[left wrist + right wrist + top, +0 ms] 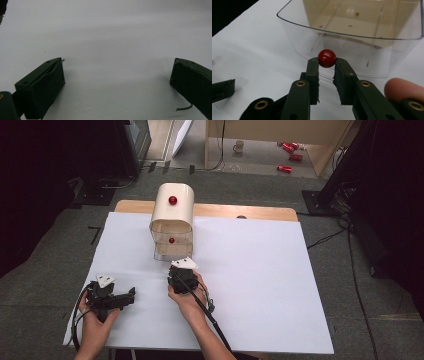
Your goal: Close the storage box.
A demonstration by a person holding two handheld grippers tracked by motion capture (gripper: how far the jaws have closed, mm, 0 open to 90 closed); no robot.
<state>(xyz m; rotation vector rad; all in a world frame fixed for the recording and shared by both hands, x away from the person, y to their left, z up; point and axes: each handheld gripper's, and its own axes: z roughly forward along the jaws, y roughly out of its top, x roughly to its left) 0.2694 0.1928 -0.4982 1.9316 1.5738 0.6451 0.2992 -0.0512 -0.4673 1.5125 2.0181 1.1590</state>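
Right tongs (327, 65): closed on the red knob (326, 58) of the clear drawer (352, 37); the two black tips pinched the ball from either side, in the right gripper view.
Red knob: a glossy red ball on the front wall of the clear drawer, at the middle of that wall, held between the tips.
Clear drawer: transparent plastic, pulled out of the cabinet toward the person; its front wall stood just beyond the right tongs, above the white sheet.
Drawer cabinet (172, 212): a cream, round-topped unit at the far side of the counter, with a second red knob (172, 200) on its upper front; the clear drawer (172, 249) stuck out from its lower part.
Right hand (186, 296): near the middle of the counter, just in front of the cabinet, holding the right tongs (181, 270) aimed at the drawer.
Left tongs (117, 72): wide apart, with only bare white sheet between them.
Left hand (97, 312): at the near left part of the counter, well apart from the cabinet, its tongs (131, 296) pointing to the right.
Counter (250, 270): covered by a white sheet, with a wooden edge showing at the far side.
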